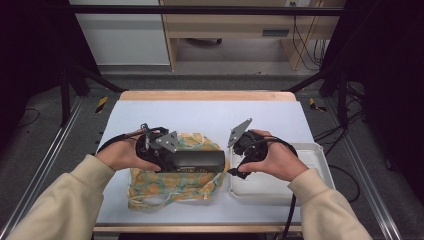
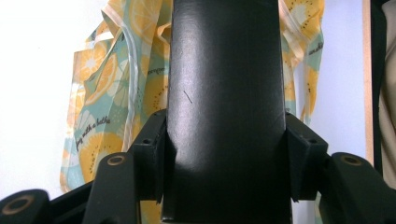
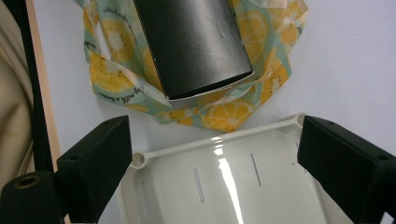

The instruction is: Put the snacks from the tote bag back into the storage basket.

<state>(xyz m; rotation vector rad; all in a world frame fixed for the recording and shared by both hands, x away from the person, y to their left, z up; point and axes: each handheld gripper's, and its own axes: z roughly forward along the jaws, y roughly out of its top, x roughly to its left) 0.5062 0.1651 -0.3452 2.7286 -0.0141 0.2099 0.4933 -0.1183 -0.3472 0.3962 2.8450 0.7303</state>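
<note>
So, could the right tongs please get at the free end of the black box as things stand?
Probably yes: the right tongs are open over the white tray, facing the black box, whose near end is bare; the left tongs grip elsewhere.

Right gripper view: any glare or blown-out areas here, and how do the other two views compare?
Right gripper view: bright glare streak on the white tray. Left gripper view: table overexposed to near white left of the patterned bag; black box stays dark. High view: dim surroundings, evenly lit table.

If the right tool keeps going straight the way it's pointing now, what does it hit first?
Most likely the white tray: the right tool, jaws spread wide, looks down onto its near rim and floor. The black box on the lemon-print bag lies beyond that rim, though depth is hard to judge.
</note>
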